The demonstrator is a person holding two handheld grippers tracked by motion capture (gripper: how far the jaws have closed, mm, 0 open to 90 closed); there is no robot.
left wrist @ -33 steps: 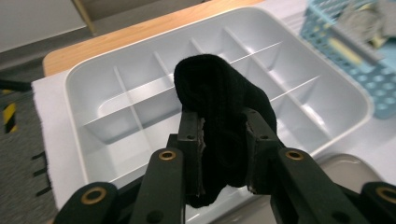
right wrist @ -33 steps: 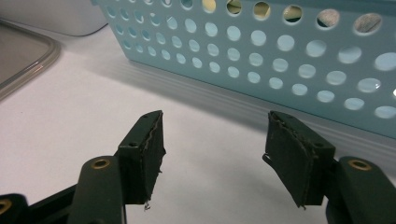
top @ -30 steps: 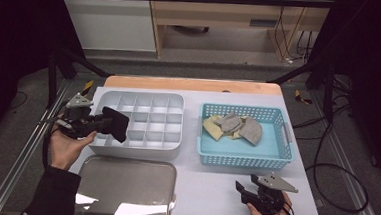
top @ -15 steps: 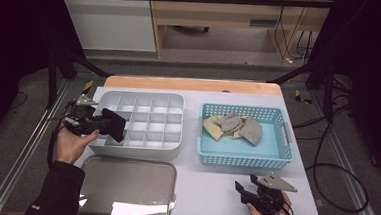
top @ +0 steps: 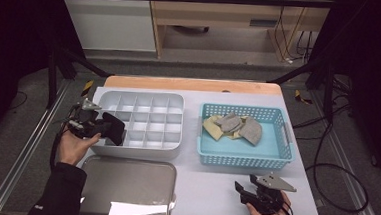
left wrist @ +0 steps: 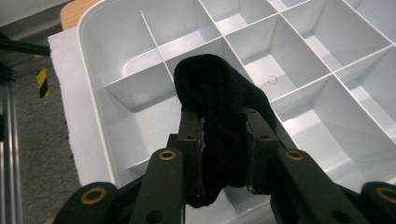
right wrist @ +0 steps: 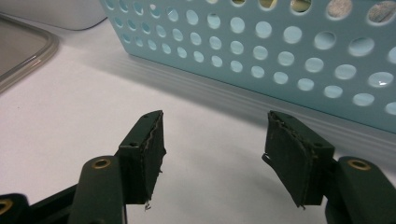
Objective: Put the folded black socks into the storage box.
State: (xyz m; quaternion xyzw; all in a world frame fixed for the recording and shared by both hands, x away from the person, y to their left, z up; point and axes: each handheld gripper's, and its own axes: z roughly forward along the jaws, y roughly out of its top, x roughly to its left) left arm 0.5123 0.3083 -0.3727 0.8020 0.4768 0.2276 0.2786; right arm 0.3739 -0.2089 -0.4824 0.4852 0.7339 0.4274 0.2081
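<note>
I have the left gripper point(left wrist: 223, 140) clamped on 1 black sock point(left wrist: 219, 112) above the divided tray's point(top: 140, 152) near-left compartments; next I lower and release. My right gripper point(right wrist: 215, 158) rests open.

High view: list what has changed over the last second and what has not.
The left gripper, shut on a black folded sock, sank slightly over the near-left corner of the white compartment tray. The open right gripper, the blue perforated basket of socks and the metal tray stayed put.
</note>
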